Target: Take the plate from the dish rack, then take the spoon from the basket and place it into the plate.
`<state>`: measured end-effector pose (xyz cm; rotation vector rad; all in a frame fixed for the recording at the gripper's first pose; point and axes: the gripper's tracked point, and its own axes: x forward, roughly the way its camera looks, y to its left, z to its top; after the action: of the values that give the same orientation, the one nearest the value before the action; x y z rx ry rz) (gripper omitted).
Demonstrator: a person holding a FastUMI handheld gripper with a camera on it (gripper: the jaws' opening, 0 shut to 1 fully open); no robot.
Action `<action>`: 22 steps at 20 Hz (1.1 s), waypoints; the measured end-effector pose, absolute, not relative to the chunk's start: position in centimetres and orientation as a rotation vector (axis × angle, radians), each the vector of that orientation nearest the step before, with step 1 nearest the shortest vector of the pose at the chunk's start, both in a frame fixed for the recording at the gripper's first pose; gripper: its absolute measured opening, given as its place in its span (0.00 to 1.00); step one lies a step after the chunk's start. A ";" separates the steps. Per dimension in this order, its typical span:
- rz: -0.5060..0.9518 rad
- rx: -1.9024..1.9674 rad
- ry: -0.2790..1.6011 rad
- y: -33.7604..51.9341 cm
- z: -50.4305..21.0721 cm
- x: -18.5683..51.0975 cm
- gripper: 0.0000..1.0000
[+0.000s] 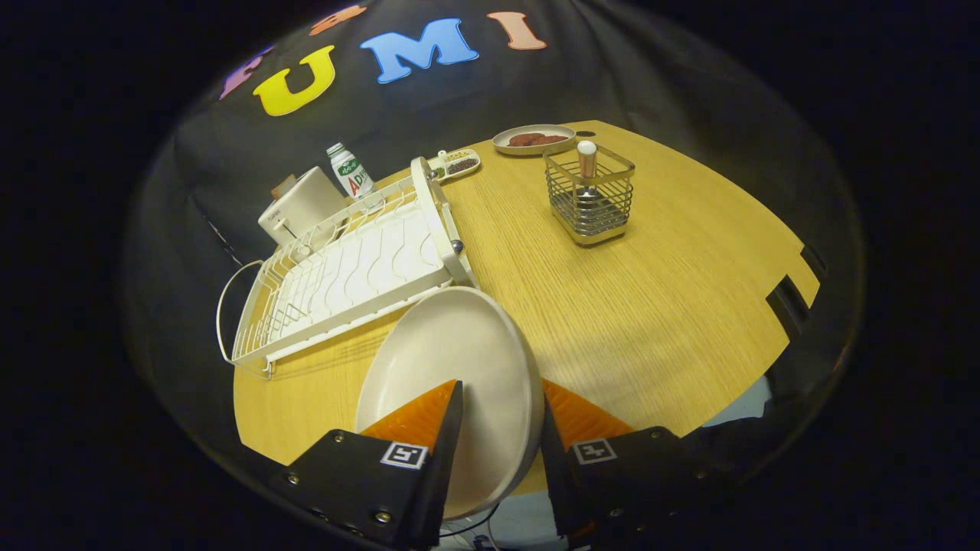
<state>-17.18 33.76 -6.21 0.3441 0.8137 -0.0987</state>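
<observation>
Gripper (501, 405) clamps the tilted plate (452, 360) by its rim.
Dish rack (344, 268) just beyond; basket (590, 197) with spoon (586, 159) farther ahead on the desk (658, 306).

The tongs (501, 398) hide the near part of the plate (452, 360). The spoon (587, 164) bowl blurs behind the basket (591, 207) wires. Far-edge dish (534, 140) contents are too small to identify.
</observation>
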 end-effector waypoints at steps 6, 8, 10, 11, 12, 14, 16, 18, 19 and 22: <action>-0.106 0.355 0.812 33.7 -6.0 -16.5 0.54; -0.105 0.357 0.809 34.0 -5.9 -16.3 0.54; -0.100 0.350 0.808 34.1 -5.7 -16.1 0.54; -0.099 0.343 0.805 34.0 -5.7 -16.0 0.54; -0.098 0.336 0.802 33.9 -5.5 -15.9 0.54; -0.097 0.328 0.796 33.8 -5.2 -15.6 0.54; -0.097 0.328 0.791 33.6 -5.1 -15.4 0.54; -0.099 0.330 0.791 33.5 -5.0 -15.3 0.54; -0.101 0.330 0.789 33.3 -4.8 -15.3 0.54; -0.117 0.326 0.767 32.5 -4.0 -14.9 0.54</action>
<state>-14.91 32.46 -4.02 0.3263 0.7670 -0.1168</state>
